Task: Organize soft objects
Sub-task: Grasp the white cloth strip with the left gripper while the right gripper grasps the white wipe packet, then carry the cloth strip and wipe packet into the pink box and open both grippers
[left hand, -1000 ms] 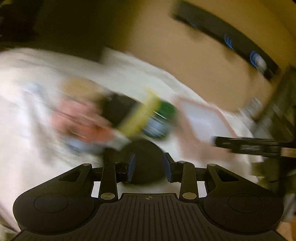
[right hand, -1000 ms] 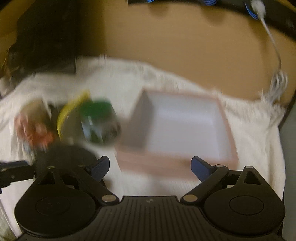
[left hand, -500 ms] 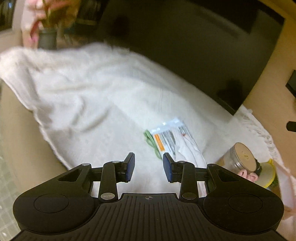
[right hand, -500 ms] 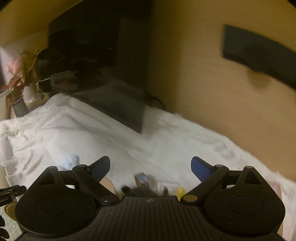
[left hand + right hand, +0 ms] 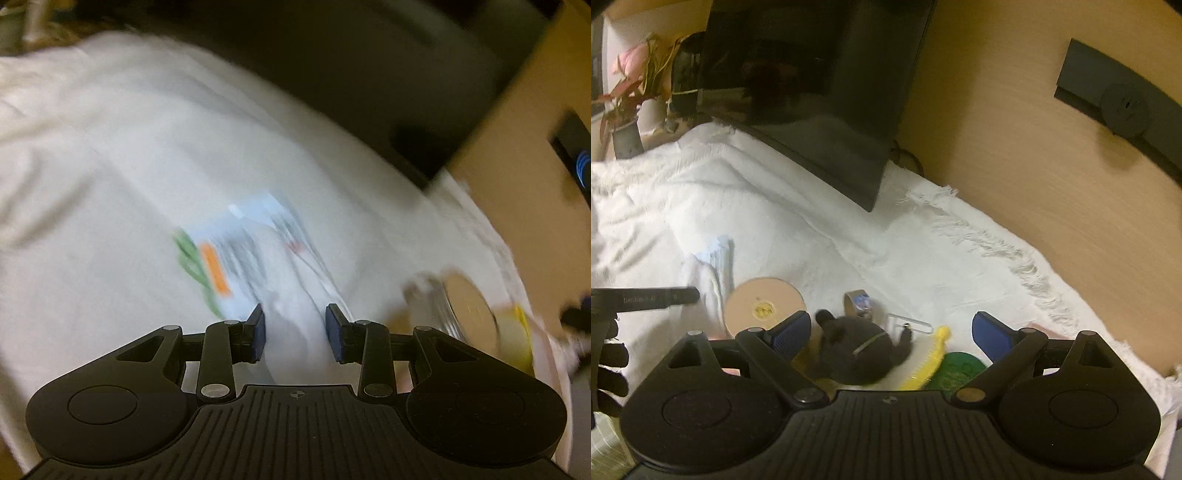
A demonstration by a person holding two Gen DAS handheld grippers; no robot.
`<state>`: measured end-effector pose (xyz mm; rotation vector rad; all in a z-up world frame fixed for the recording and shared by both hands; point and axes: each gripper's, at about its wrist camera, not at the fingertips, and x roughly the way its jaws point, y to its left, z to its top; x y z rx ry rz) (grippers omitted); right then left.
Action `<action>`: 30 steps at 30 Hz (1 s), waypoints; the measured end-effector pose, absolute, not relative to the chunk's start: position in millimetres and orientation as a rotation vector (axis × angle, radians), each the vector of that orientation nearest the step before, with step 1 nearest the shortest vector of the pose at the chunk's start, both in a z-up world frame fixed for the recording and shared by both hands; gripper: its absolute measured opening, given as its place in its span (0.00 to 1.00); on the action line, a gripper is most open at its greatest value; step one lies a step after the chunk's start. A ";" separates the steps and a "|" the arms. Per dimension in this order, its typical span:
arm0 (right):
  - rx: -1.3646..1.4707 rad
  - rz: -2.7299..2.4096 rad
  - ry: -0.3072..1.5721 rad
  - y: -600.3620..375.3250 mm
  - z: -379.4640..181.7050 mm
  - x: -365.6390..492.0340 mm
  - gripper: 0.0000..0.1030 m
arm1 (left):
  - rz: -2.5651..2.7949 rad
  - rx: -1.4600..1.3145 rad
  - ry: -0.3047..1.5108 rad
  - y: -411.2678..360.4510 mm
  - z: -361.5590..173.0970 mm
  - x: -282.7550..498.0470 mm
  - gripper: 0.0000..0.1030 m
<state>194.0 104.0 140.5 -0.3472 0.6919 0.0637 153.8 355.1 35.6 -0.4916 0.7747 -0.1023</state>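
A: What's biggest in front of you?

B: The white cloth (image 5: pixel 812 229) over the whole surface, fringed along its far edge. A dark monitor (image 5: pixel 820 85) stands at its back, with a potted plant (image 5: pixel 628 110) to the left.

A: And on the cloth?

B: From my right wrist I see a black plush (image 5: pixel 857 350) lying near me on a pale brush with yellow bristles (image 5: pixel 932 354). A green disc (image 5: pixel 958 369) sits just right of the brush. Left of the plush is a jar with a tan lid (image 5: pixel 764 306), behind it a small tape roll (image 5: pixel 858 304) and a paper clip (image 5: pixel 910 323).

A: Your grippers?

B: My right gripper (image 5: pixel 892 330) is spread wide and holds nothing; the plush lies between its 2 fingers. My left gripper (image 5: pixel 295 332) is parted partway, over a clear packet (image 5: pixel 258 254) of white fabric with an orange label. That view is blurred, so I can't tell whether the pads touch it.
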 end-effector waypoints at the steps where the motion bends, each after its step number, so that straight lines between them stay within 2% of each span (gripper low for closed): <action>1: -0.357 0.062 0.687 102.4 139.9 192.0 0.92 | -0.132 -0.443 0.765 343.8 35.7 151.4 0.36; 8: -0.374 0.083 0.678 103.5 136.5 191.1 0.92 | -0.148 -0.144 0.780 299.0 34.6 143.8 0.36; 9: -0.389 0.093 0.667 108.0 137.8 191.6 0.92 | -0.154 -0.152 0.811 299.6 32.7 144.7 0.34; 10: -0.399 0.105 0.657 113.4 139.8 192.5 0.92 | -0.164 -0.195 0.880 301.2 26.7 146.7 0.23; 12: -0.401 0.138 0.646 125.6 144.3 197.5 0.92 | -0.173 -0.296 0.879 309.8 18.1 140.1 0.20; 13: -0.395 0.167 0.645 134.9 147.8 201.9 0.92 | -0.180 -0.343 0.880 315.1 13.8 135.5 0.15; 18: -0.391 0.340 0.730 202.6 149.7 238.6 0.92 | -0.132 -0.470 0.717 356.8 31.4 96.4 0.12; 21: -0.427 0.419 0.845 252.6 127.1 267.3 0.92 | -0.021 -0.484 0.628 392.5 51.8 74.4 0.12; 26: -0.483 0.386 1.041 314.3 56.1 310.8 0.92 | 0.118 -0.527 0.522 440.0 78.0 41.4 0.12; 30: -0.595 0.281 1.089 334.2 9.2 320.3 0.90 | 0.186 -0.557 0.506 456.9 76.2 27.0 0.12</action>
